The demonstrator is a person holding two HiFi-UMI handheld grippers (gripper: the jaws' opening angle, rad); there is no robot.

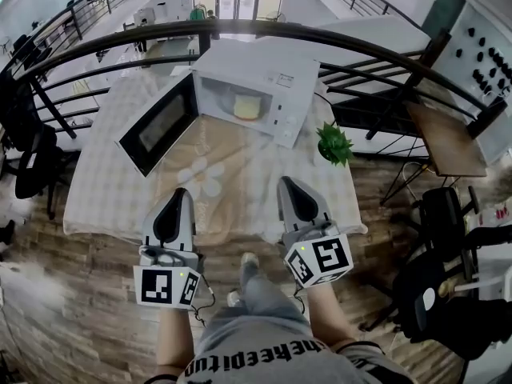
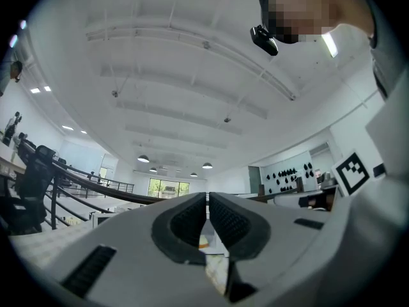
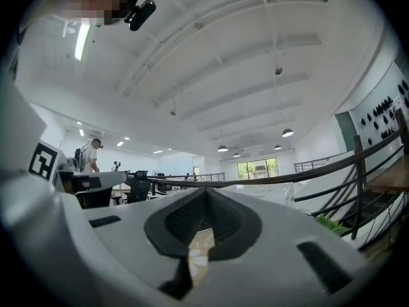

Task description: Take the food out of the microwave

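Note:
On the far side of a table under a checked cloth (image 1: 104, 190), a white microwave (image 1: 264, 78) has its door (image 1: 160, 124) swung wide open to the left. Inside it lies a pale yellow piece of food (image 1: 246, 107). My left gripper (image 1: 179, 194) hovers over the table's near edge, shut, with nothing between its jaws. My right gripper (image 1: 285, 182) is beside it, shut and empty too. Both point toward the microwave and are well short of it. In the left gripper view the jaws (image 2: 208, 196) meet at the tip; in the right gripper view the jaws (image 3: 204, 190) are pressed together.
A small green potted plant (image 1: 334, 144) stands on the table to the right of the microwave, with its leaves (image 3: 332, 224) low at the right. A dark curved railing (image 1: 240, 29) runs behind the table. Black chairs (image 1: 32, 162) stand at the left and a wooden side table (image 1: 448, 142) at the right.

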